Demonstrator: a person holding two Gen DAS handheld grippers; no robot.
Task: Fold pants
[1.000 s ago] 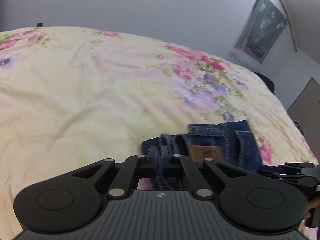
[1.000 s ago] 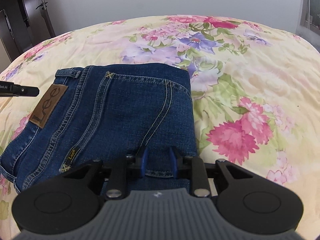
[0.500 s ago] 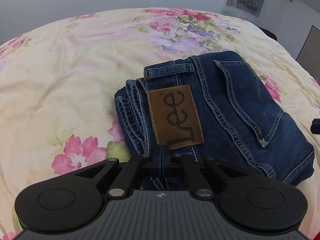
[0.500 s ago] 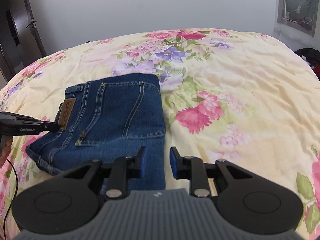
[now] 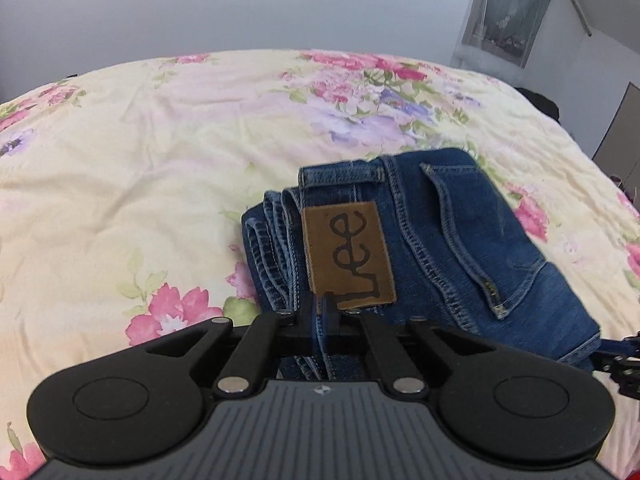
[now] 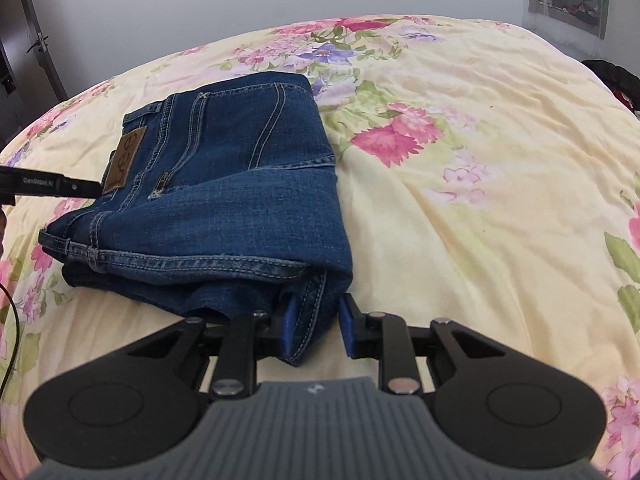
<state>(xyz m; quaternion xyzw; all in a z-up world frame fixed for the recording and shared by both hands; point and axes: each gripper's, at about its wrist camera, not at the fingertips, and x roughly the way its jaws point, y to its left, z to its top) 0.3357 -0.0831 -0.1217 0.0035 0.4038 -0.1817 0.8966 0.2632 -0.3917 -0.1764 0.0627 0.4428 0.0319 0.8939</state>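
Dark blue jeans (image 5: 460, 248) lie folded into a compact stack on the floral bed cover, with a brown Lee patch (image 5: 348, 256) on top. My left gripper (image 5: 320, 312) is shut on the waistband edge just below the patch. In the right wrist view the jeans (image 6: 224, 184) fill the left middle, and my right gripper (image 6: 318, 320) stands open with the near corner of the folded denim between its blue pads (image 6: 289, 328). The left gripper's finger (image 6: 52, 186) shows at the left edge by the patch.
The pale yellow floral bed cover (image 5: 140, 152) spreads all around the jeans. A grey wall rises behind, with a hanging picture (image 5: 512, 8) at the upper right. A dark door (image 6: 24, 52) stands at the far left of the right wrist view.
My left gripper stayed shut on the waistband and pulled back a little. My right gripper, which had drawn back from the jeans, has moved in, so the near corner sits between its open pads.
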